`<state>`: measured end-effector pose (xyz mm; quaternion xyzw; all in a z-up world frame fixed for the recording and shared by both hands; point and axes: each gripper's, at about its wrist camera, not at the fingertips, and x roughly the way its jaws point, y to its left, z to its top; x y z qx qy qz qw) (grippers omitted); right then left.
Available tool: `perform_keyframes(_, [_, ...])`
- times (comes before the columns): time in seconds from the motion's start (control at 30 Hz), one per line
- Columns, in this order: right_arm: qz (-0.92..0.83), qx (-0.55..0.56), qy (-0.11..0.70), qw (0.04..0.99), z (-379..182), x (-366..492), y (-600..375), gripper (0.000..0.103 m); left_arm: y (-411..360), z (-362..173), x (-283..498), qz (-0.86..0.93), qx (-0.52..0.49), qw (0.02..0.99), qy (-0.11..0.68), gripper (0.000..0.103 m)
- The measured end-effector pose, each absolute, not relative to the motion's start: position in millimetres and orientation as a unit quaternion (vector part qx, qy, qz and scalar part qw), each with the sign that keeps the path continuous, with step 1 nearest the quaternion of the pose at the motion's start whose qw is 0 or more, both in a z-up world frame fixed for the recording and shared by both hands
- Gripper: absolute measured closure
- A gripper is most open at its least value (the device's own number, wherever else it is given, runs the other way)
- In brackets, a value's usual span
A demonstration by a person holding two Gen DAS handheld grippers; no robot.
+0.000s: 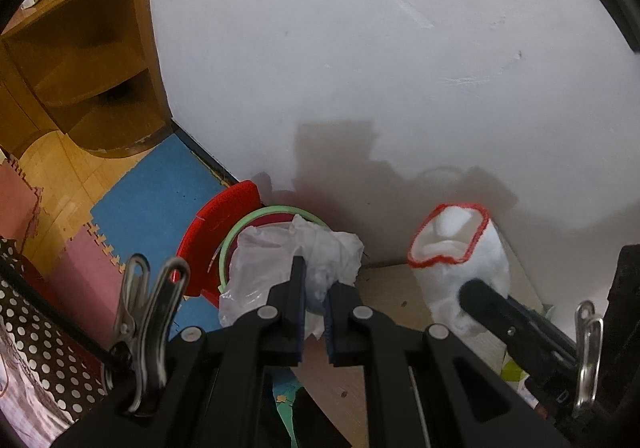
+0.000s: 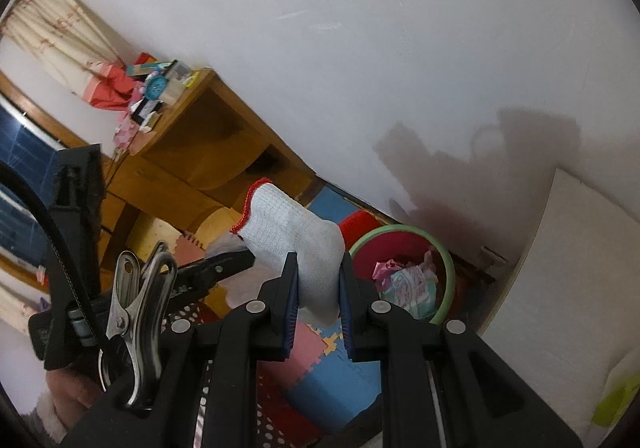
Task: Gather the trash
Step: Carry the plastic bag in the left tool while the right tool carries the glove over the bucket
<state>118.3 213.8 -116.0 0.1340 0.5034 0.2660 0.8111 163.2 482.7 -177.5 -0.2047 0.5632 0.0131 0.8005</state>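
We hold the left gripper [image 1: 316, 280] pinched on a crumpled clear plastic bag [image 1: 280, 252], its pads pressed almost together with the thin film between them. The bag hangs above the bin [image 1: 236, 236], a red pail with a pale green rim, standing on the floor against the white wall [image 1: 360, 48]. A red lid [image 1: 224, 216] leans just behind the bin.

Our right gripper [image 2: 318, 280] clamps a white knit glove [image 2: 296, 236] with a red-stitched cuff; the jaws stand a little apart, pads pressing the fabric on both sides. The cuff end points up and to the left, the lower end droops below the pads. In the right wrist view the bin [image 2: 444, 260] sits just right of the glove, with pink and teal wrappers [image 2: 408, 280] inside it.

In the left wrist view the glove [image 1: 456, 244] shows to the right of the bag, its cuff open toward us.

Foam mat tiles [image 1: 160, 184], blue and pink, cover the floor. A wooden shelf [image 1: 92, 60] stands in the corner.
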Motion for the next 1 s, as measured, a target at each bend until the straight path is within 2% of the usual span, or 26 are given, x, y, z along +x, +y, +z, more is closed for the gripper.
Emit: perform_keyframes(1.0, [0.142,0.159,0.599,0.772,-217,181,296,0.085,499,-229,192,0.017,-0.235,0.757,0.609,0.096])
